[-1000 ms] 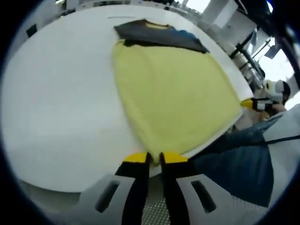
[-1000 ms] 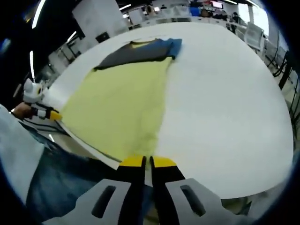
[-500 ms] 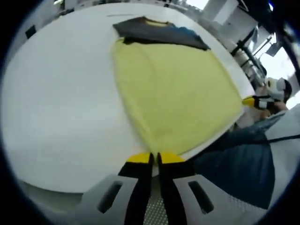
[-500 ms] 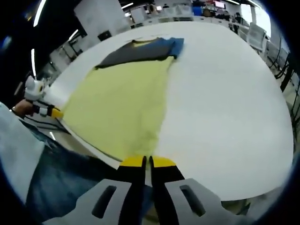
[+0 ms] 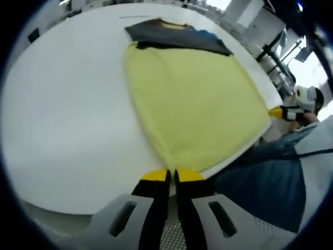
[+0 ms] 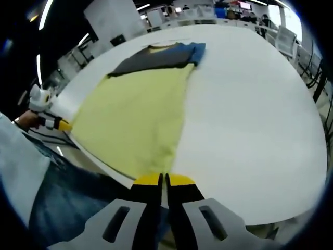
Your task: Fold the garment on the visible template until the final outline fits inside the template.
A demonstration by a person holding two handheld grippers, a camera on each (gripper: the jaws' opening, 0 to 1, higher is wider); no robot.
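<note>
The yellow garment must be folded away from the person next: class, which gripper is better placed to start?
Neither clearly. The left gripper and right gripper each sit shut at a near corner of the yellow garment by the table edge, so probably both lift together.

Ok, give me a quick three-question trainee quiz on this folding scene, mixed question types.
1. True or false: the yellow fabric garment lies flat on the white round table.
2. Which edge of the garment does the left gripper pinch: A, the near hem; B, the far dark collar end?
3. Fill in: the right gripper has its jaws ____.

Key: 1 true; 2 A; 3 shut.
</note>
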